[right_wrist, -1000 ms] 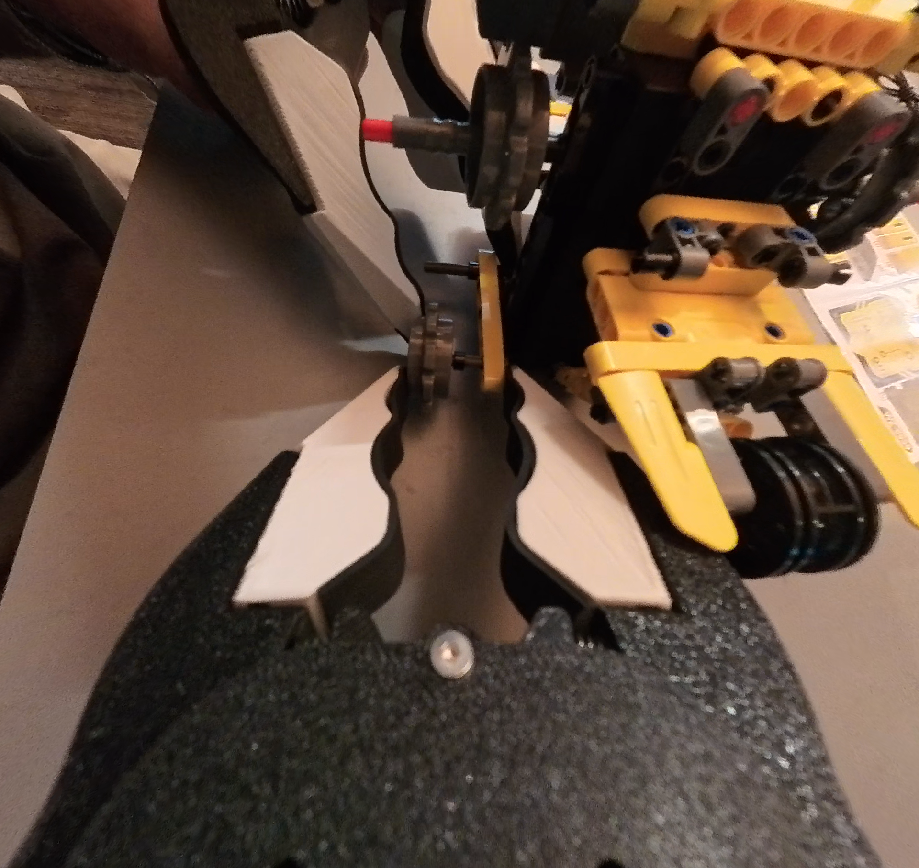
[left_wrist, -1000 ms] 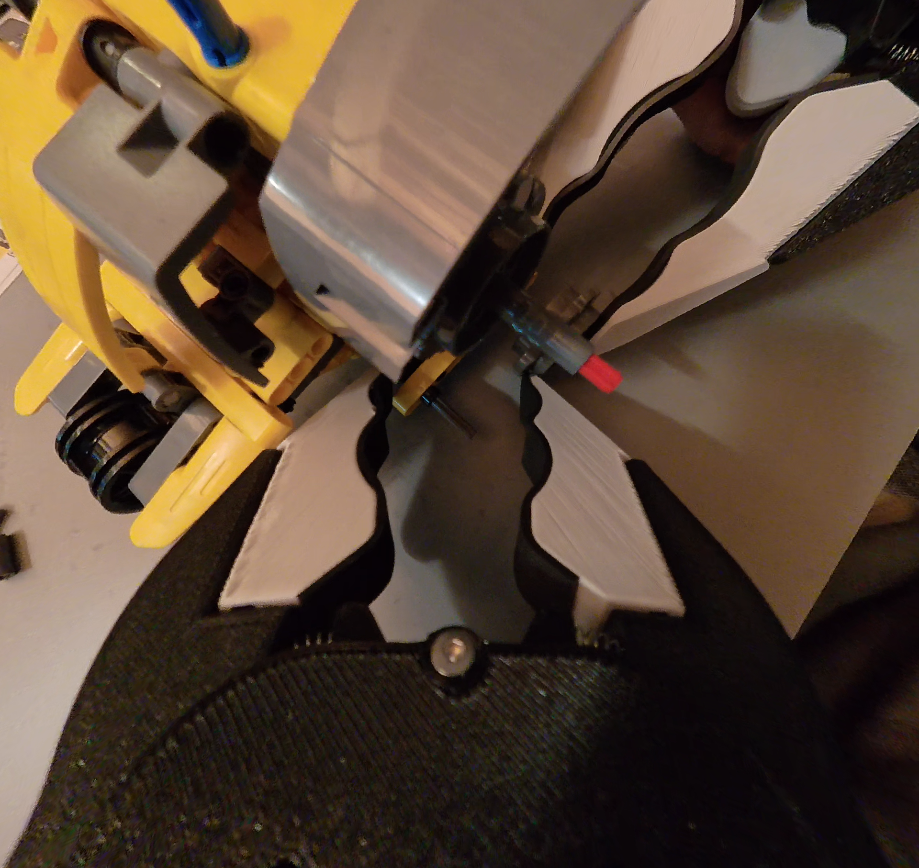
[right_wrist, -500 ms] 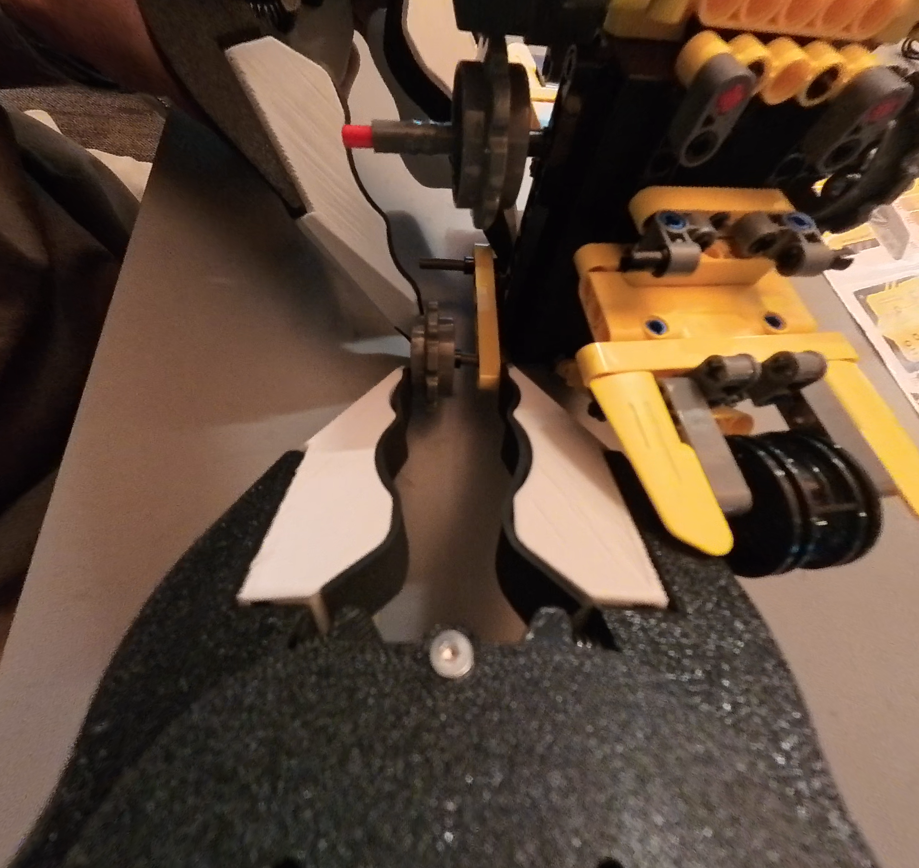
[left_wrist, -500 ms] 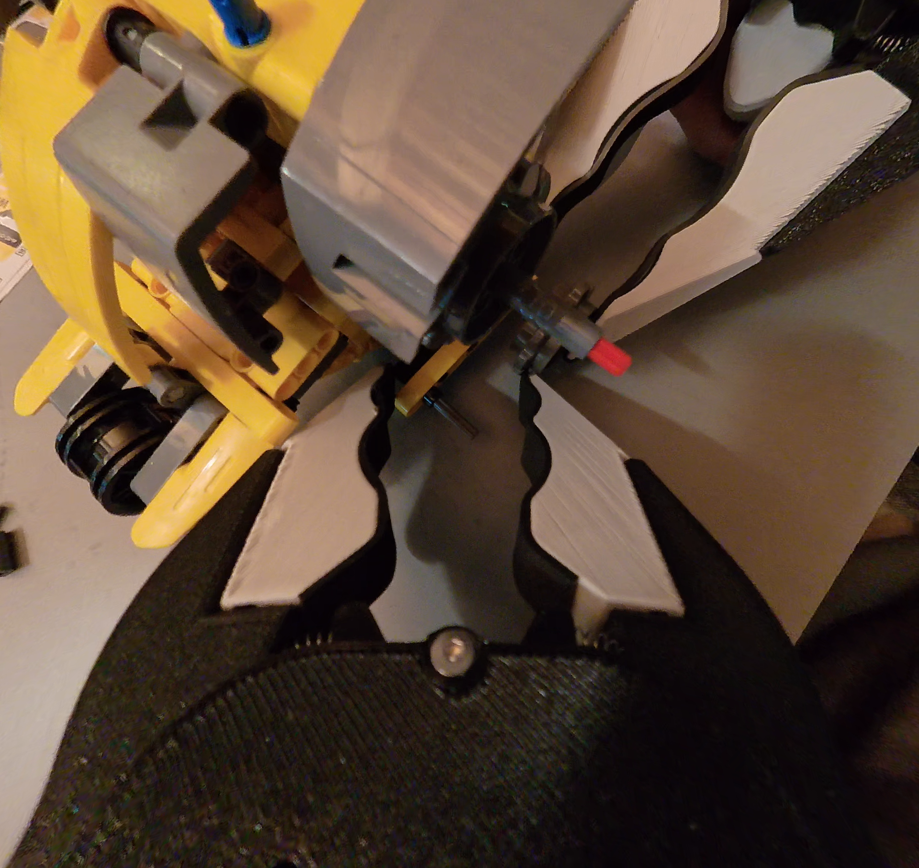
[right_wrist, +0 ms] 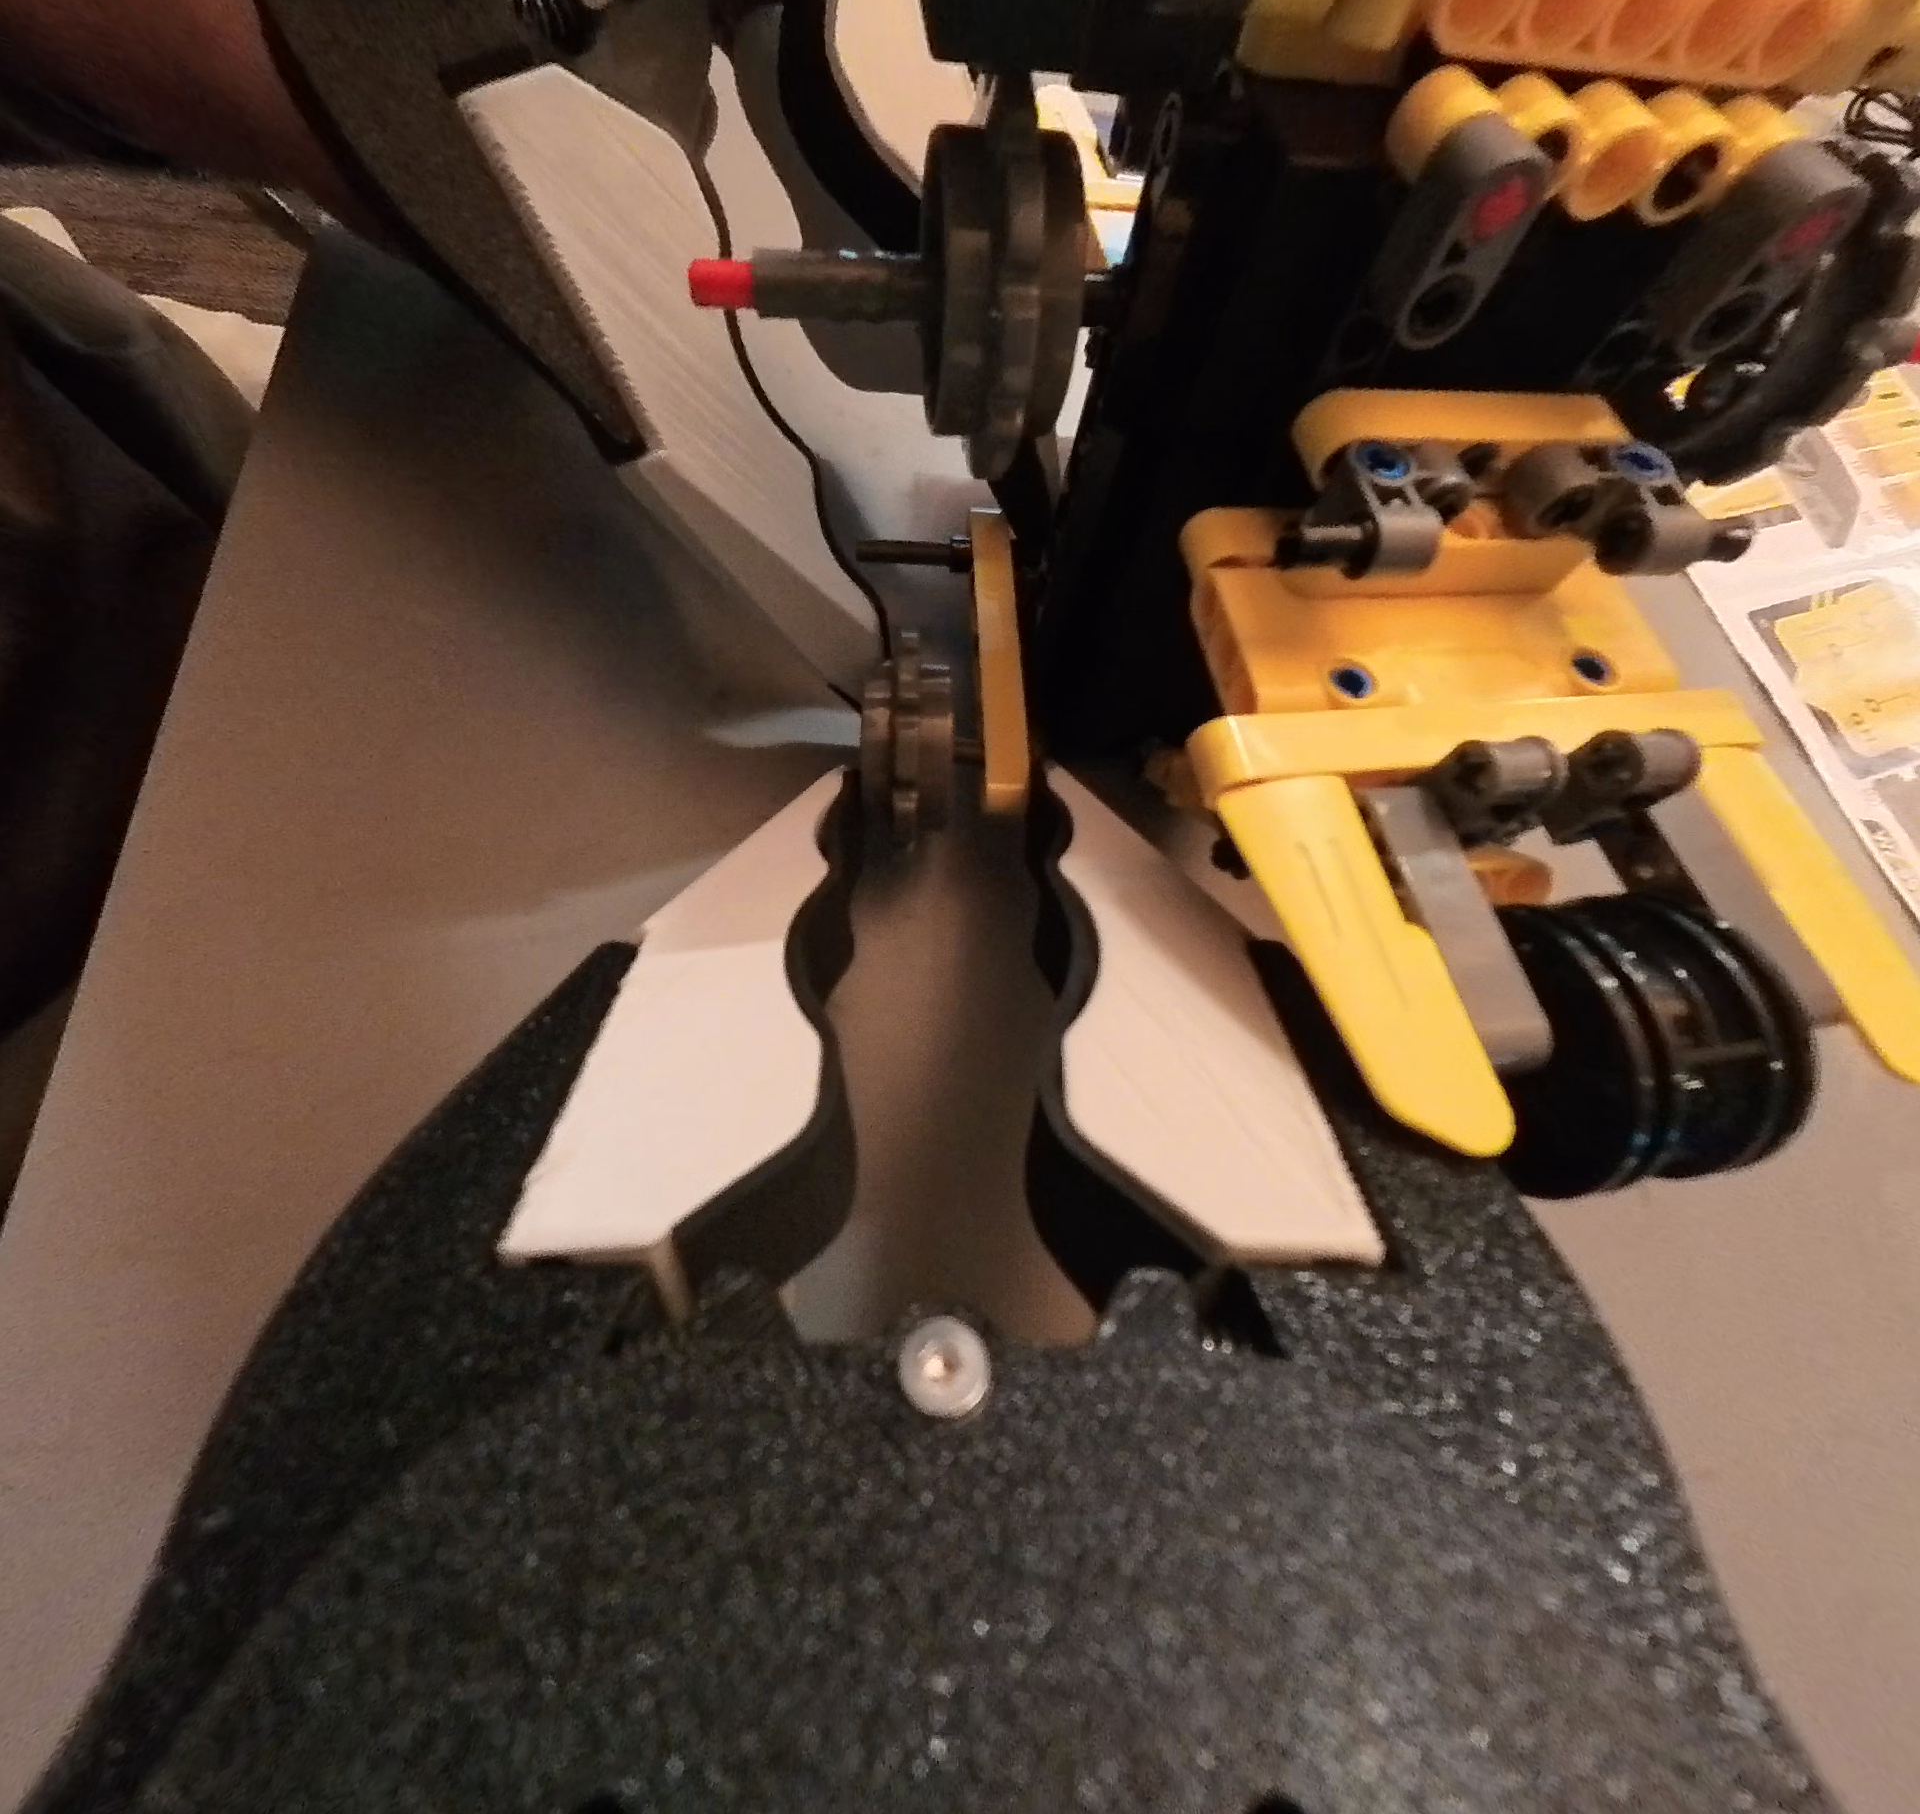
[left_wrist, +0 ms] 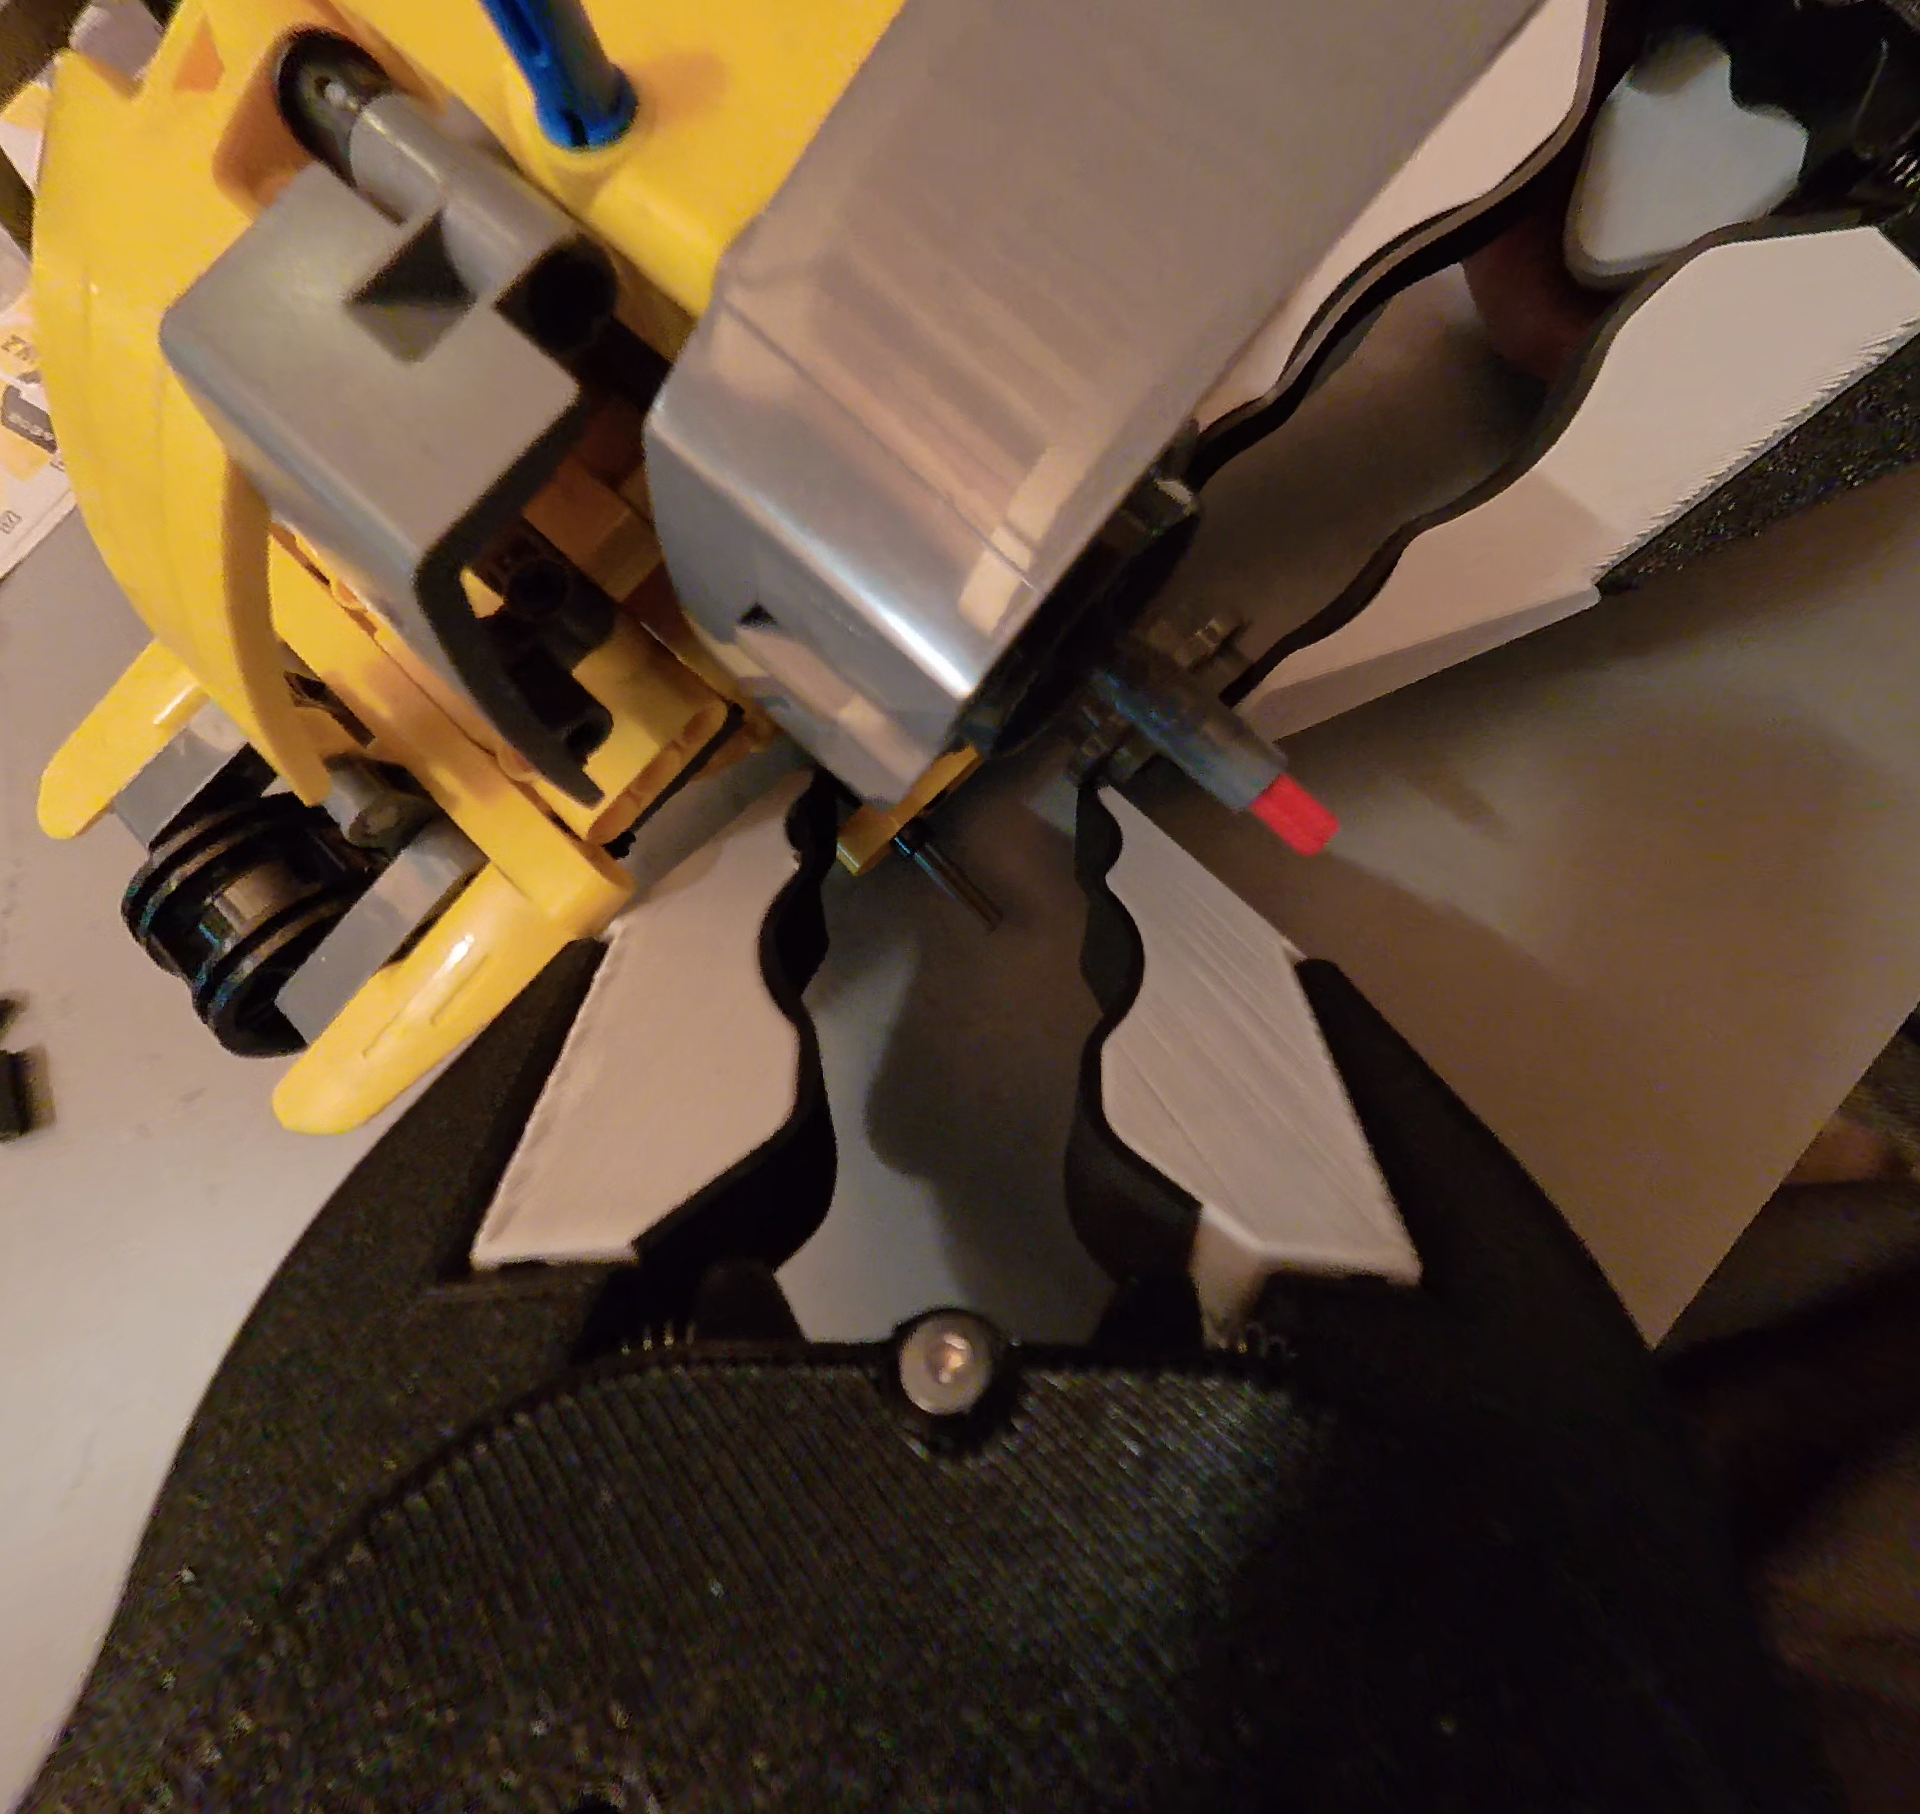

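A yellow, grey and black brick-built vehicle model (left_wrist: 727, 50) stands on a grey table (left_wrist: 1558, 881). A small dark gear (right_wrist: 902, 756) sits on a pin beside a thin yellow beam (right_wrist: 997, 663) on the model's side. My right gripper (right_wrist: 945, 788) is closed around the gear and the beam, with a fingertip against each. My left gripper (left_wrist: 951, 808) comes from the other side. Its tips straddle the same yellow beam (left_wrist: 894, 829), touching the model. Above them are a large dark gear (right_wrist: 987, 310) and a red-tipped axle (right_wrist: 722, 281). A grey panel (left_wrist: 1039, 310) hides the gears in the left wrist view.
A printed instruction sheet (right_wrist: 1818, 621) lies to the right of the model. A small black part (left_wrist: 16, 1089) lies at the left edge. The model's black wheel (right_wrist: 1662, 1037) sits low at its front. The table's edge (left_wrist: 1766, 1141) and a person's dark sleeve (right_wrist: 104, 465) are close by. My two grippers' fingertips are within a few centimetres of each other.
The model and both grippers have shifted a little together. Both grippers keep the same opening around the gear and beam.
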Available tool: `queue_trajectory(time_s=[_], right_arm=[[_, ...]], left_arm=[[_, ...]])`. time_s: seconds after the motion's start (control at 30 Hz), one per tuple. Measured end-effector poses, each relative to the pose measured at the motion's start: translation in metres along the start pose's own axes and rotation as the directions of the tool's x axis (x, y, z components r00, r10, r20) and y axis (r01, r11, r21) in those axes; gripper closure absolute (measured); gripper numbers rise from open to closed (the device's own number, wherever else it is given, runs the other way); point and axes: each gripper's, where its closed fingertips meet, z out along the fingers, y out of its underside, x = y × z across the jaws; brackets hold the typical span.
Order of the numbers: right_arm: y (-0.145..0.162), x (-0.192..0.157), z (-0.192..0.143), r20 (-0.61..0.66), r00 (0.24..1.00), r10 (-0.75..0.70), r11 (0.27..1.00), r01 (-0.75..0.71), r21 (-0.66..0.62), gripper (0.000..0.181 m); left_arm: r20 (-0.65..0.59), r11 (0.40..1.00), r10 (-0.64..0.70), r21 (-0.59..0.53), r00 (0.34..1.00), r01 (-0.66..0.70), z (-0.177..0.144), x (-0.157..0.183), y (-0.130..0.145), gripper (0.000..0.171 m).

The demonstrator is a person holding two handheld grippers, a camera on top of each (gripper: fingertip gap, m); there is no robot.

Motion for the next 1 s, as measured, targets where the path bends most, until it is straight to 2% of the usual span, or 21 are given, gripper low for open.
queue_trajectory(time_s=[0.53, 0.57, 0.9, 1.0], right_arm=[[-0.001, 0.001, 0.001, 0.0, 1.0, 0.031, 0.999, -0.031, 0.007, 0.159], [-0.001, -0.002, 0.001, 0.017, 0.999, 0.027, 1.0, -0.027, 0.008, 0.159], [-0.002, 0.002, 0.0, -0.04, 0.999, 0.002, 1.0, -0.002, 0.013, 0.156], [0.0, 0.004, -0.006, -0.064, 0.998, 0.012, 1.0, -0.011, 0.022, 0.141]], left_arm=[[0.015, 0.999, -0.029, -0.032, 0.999, 0.029, 0.0, -0.006, -0.002, 0.134], [0.054, 1.0, -0.004, -0.025, 0.999, 0.005, -0.001, -0.013, -0.001, 0.149], [0.01, 0.999, -0.033, 0.002, 0.999, 0.033, -0.002, -0.012, 0.0, 0.141], [-0.033, 0.997, -0.075, 0.008, 0.997, 0.076, -0.004, -0.01, 0.0, 0.134]])
